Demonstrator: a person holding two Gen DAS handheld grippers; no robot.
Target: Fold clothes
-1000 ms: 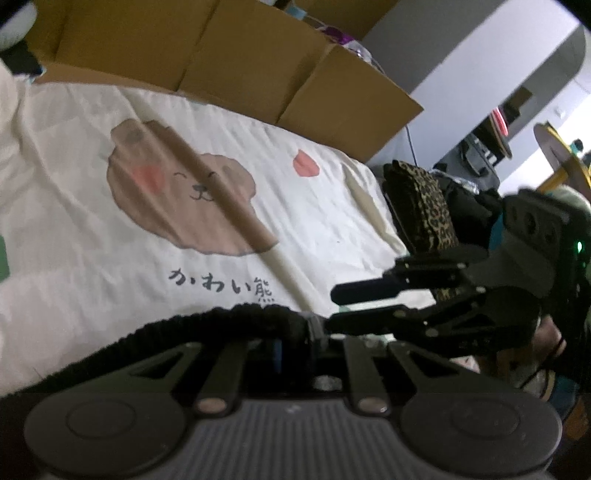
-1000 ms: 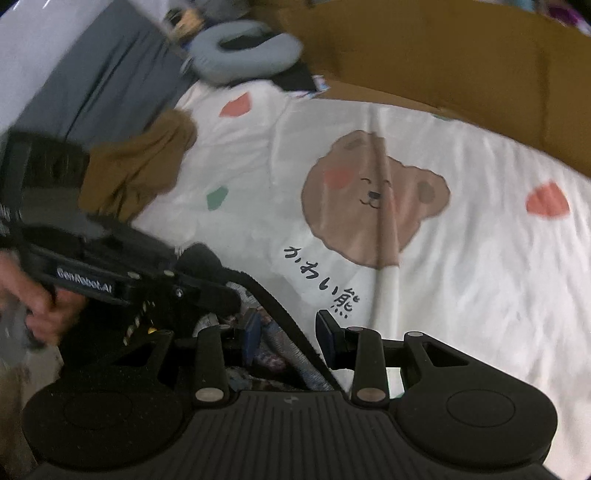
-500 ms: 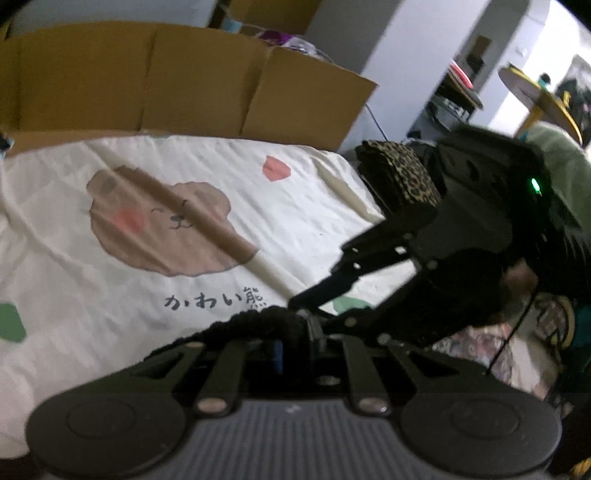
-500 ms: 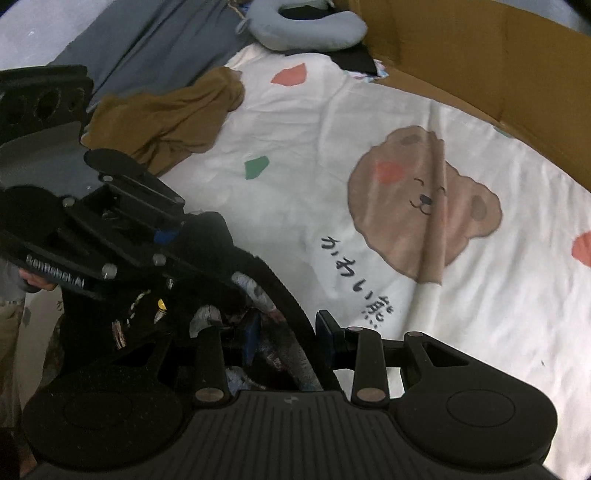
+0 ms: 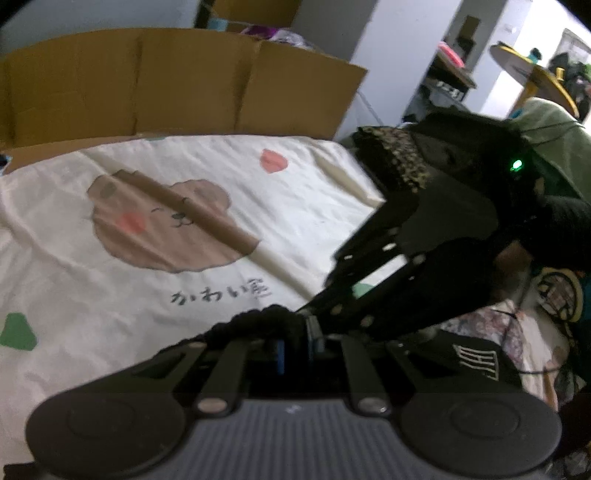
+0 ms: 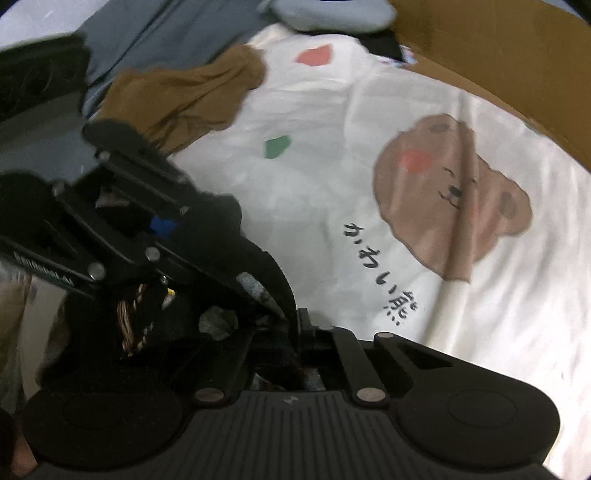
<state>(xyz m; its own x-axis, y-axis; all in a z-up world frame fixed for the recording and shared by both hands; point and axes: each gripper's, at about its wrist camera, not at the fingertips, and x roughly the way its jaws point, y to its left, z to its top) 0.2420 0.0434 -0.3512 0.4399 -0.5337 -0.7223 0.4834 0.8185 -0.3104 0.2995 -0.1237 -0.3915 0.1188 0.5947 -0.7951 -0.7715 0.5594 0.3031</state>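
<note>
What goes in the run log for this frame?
left hand-held gripper: shut on black garment | right hand-held gripper: shut on it | over bear sheet

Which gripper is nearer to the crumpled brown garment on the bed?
Left, narrowly. Both pinch the black garment almost together, but the left gripper reaches in from the brown garment's side, the right gripper from the far side.

The sheet (image 5: 110, 295) covers the bed. Cardboard (image 5: 184, 85) stands behind it. In the right wrist view, a garment (image 6: 184, 92) lies on the sheet's far left corner, with a pillow (image 6: 325, 14) behind it. Both grippers meet at the sheet's near edge, the right gripper (image 5: 314, 314) just right of the left gripper (image 5: 295, 347)
</note>
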